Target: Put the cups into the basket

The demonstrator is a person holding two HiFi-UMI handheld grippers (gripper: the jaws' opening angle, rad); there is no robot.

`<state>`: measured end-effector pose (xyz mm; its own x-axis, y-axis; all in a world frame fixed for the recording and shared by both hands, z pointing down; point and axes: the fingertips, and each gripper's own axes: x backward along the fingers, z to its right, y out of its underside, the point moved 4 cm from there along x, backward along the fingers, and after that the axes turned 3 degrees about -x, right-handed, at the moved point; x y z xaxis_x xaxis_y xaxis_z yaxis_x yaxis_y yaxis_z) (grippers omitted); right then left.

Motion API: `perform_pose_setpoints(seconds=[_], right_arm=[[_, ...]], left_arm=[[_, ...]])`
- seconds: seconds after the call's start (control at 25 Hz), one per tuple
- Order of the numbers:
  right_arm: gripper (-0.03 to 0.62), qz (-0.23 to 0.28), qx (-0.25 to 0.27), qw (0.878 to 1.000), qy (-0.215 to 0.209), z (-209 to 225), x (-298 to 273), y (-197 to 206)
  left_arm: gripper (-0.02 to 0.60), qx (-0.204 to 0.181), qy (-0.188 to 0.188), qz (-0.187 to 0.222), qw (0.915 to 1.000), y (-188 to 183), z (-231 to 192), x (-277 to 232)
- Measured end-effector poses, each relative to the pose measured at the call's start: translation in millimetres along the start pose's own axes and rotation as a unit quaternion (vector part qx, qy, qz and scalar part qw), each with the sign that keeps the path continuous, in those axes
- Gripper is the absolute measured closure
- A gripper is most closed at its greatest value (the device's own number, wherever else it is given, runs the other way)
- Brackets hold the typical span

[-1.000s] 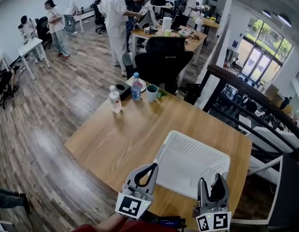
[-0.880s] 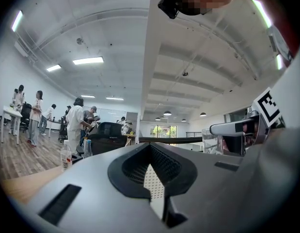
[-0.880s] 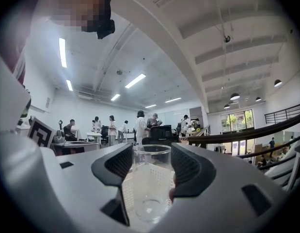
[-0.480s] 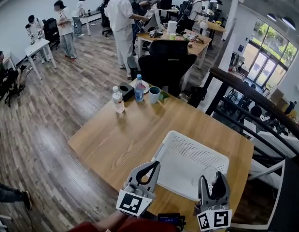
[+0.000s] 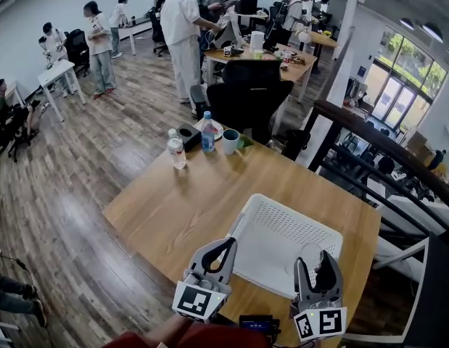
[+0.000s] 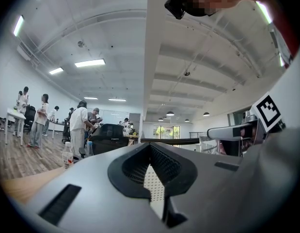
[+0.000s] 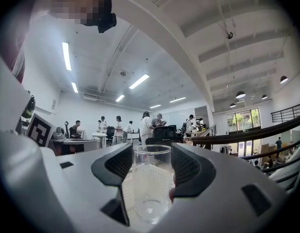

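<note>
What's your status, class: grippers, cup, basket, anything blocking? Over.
Left gripper shut, empty. Right gripper clamped on clear cup, upright, over white basket's near corner. Nothing blocking the basket.

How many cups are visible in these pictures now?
2. One clear cup is held in the right tongs over the white basket; one green cup stands at the far edge of the table. Others may be hidden.

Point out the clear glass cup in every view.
Head view: the glass cup is at lower right, between the jaws of the right hand-held gripper, at the white basket's near edge.
Left gripper view: not in it.
Right gripper view: bottom centre, gripped between the jaws.
Shared landmark: the white basket, seen past the jaws in both gripper views.
</note>
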<state>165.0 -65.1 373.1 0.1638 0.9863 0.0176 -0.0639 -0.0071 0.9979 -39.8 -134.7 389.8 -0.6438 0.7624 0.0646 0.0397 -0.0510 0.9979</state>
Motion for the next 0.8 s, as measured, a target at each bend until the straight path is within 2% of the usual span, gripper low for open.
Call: perform_pose_setpoints(seconds=[0.2,0.44,0.8], right_arm=[[0.341,-0.002,0.003,1.0,-0.006,-0.2,-3.3,0.9],[0.342,-0.011,0.009,1.0,-0.009,1.7,-7.3,4.0],[0.342,-0.032,0.028,0.999,-0.024,4.6,-22.8,7.7]], left_arm=[[0.575,0.004,-0.009,-0.014,0.9999,-2.6,1.7,2.1],[0.575,-0.003,-0.009,-0.01,0.9999,0.9,3.2,2.9],[0.575,0.009,-0.014,-0.018,0.9997,1.4,4.1,2.9]])
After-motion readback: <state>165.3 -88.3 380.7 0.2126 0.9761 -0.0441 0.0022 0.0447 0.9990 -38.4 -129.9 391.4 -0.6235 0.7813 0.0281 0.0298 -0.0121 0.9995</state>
